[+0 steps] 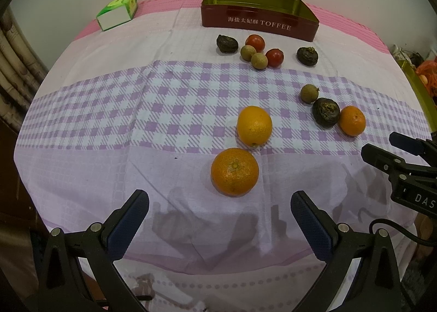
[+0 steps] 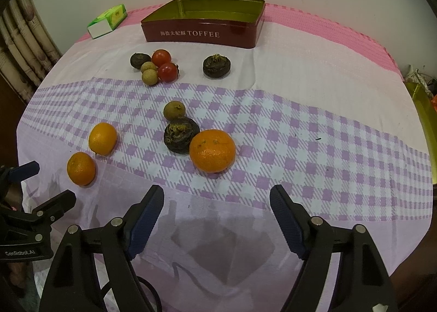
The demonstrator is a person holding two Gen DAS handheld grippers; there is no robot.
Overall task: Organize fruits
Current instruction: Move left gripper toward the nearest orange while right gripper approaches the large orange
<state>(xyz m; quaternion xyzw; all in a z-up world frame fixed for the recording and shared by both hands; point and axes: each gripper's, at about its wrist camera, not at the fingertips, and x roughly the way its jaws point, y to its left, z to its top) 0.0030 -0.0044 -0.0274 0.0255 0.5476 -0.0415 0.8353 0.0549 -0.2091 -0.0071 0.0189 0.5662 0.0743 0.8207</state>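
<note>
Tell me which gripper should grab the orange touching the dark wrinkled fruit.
Right. The right gripper is open with that orange straight ahead between its fingers. From the left gripper, it sits far off to the side, with a nearer orange ahead.

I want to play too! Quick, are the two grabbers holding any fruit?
Left gripper: open, holding nothing.
Right gripper: open, holding nothing.

Oranges are glowing orange on a cloth showing purple-white checks; the tin is gleaming dark red.
</note>
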